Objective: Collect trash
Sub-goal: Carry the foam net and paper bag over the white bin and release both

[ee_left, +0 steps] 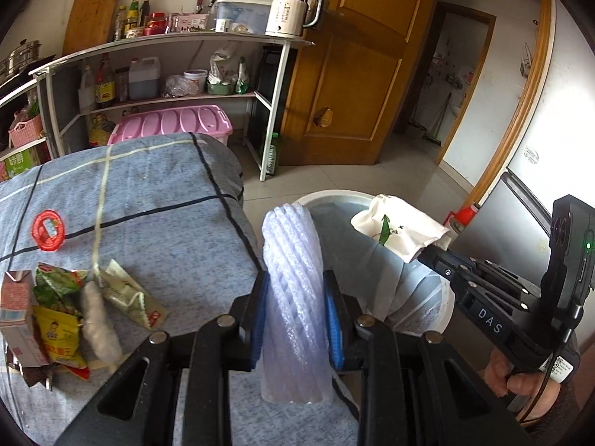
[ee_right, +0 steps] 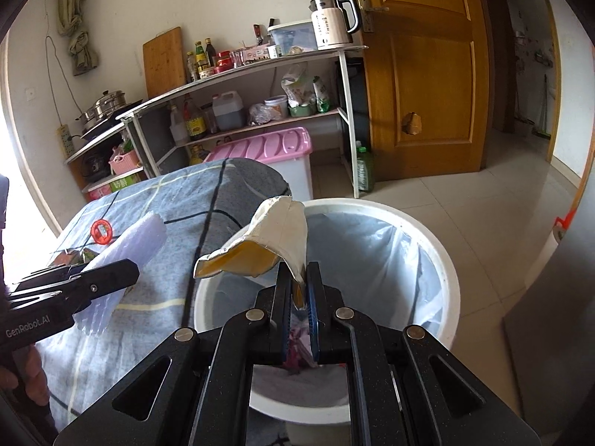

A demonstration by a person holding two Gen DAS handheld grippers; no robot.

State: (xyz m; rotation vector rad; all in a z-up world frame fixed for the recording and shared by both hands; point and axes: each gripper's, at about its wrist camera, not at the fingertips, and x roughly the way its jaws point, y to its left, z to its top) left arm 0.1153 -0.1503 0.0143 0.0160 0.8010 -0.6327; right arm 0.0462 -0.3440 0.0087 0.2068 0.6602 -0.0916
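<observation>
My left gripper [ee_left: 295, 286] is shut on a white foam wrap [ee_left: 293, 278], held upright at the table's right edge beside the bin; it also shows in the right wrist view [ee_right: 122, 260]. My right gripper [ee_right: 298, 278] is shut on a crumpled white paper wrapper [ee_right: 275, 238] over the white trash bin [ee_right: 442, 260] lined with a bluish bag; the wrapper also shows in the left wrist view [ee_left: 401, 230]. Loose trash lies on the blue cloth table [ee_left: 156, 230]: a milk carton [ee_left: 18, 319], a yellow snack bag [ee_left: 59, 330], a green wrapper [ee_left: 130, 293], a red ring lid [ee_left: 48, 230].
A shelf unit [ee_left: 186, 74] with bottles and a kettle [ee_left: 293, 11] stands behind the table. A pink-lidded box [ee_left: 174, 122] sits on the floor. A wooden door [ee_left: 353, 74] is open at the right. A grey appliance [ee_left: 513, 223] stands beside the bin.
</observation>
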